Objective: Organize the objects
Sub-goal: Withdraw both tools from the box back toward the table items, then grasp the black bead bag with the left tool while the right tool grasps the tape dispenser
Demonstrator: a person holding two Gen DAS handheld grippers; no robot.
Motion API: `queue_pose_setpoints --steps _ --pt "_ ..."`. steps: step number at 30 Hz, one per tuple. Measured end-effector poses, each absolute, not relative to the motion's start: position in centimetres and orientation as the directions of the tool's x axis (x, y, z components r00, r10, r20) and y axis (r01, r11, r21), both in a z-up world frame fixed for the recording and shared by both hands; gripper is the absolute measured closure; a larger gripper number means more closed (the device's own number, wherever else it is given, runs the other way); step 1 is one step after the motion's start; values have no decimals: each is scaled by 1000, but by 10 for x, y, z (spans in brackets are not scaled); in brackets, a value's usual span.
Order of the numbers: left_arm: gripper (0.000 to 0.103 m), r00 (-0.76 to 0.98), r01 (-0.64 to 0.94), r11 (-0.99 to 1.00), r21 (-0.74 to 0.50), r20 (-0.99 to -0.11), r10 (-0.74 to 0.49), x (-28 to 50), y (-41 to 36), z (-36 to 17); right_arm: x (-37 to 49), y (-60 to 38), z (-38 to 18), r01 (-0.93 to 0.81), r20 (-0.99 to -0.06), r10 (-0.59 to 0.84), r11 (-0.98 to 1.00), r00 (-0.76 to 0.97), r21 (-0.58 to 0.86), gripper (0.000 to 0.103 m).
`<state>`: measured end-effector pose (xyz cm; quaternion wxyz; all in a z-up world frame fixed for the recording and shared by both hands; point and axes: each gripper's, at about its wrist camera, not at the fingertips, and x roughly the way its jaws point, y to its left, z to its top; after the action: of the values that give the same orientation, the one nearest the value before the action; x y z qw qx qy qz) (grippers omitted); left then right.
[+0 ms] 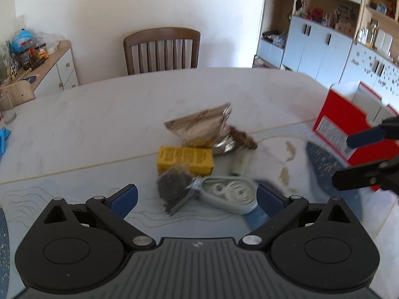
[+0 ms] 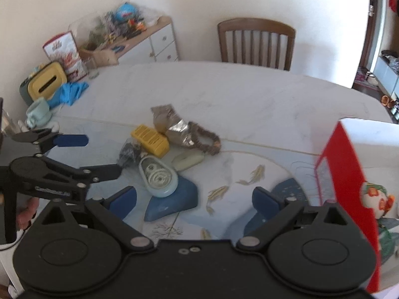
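A small heap lies mid-table: a yellow box [image 1: 185, 160] [image 2: 150, 139], a dark packet [image 1: 174, 189] [image 2: 129, 153], a pale blue oval case with gears inside [image 1: 229, 194] [image 2: 158, 177], a foil-and-brown bag [image 1: 199, 127] [image 2: 172, 124], a beaded bracelet [image 1: 243, 137] [image 2: 207, 139] and a cream item [image 2: 188, 162]. My left gripper [image 1: 197, 196] [image 2: 103, 155] is open wide just short of the dark packet and the oval case, holding nothing. My right gripper [image 2: 194, 199] [image 1: 349, 159] is open and empty, to the right of the heap, beside a red box [image 2: 349, 186] [image 1: 349, 124].
A blue wedge-shaped object [image 2: 172, 201] sits under the oval case. A mug [image 2: 37, 112], blue gloves [image 2: 69, 92] and a yellow tissue box [image 2: 47, 82] crowd the table's far left. A wooden chair [image 1: 162, 49] stands behind the table, a cluttered sideboard [image 1: 49, 69] against the wall.
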<state>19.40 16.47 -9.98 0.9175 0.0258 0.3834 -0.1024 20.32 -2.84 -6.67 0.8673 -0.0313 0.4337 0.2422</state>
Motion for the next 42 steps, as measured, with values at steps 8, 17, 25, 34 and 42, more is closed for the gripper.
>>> queue_pose_setpoints --steps 8,17,25,34,42 --pt "1 665 172 984 -55 -730 -157 211 182 -123 210 4 -88 -530 -799 397 840 451 119 8" --pt "2 651 134 984 -115 -739 -175 229 191 -135 224 32 -115 -569 -831 385 816 403 102 13" --pt "10 627 88 971 -220 -746 -226 241 198 -142 238 49 -130 -574 -830 391 812 397 107 18" --pt "36 615 61 962 -265 -749 -245 246 199 -146 240 61 -141 -583 -837 379 808 395 91 28" --pt "55 606 62 964 -258 -758 -241 246 197 -144 239 68 -144 -578 -833 356 814 423 54 37"
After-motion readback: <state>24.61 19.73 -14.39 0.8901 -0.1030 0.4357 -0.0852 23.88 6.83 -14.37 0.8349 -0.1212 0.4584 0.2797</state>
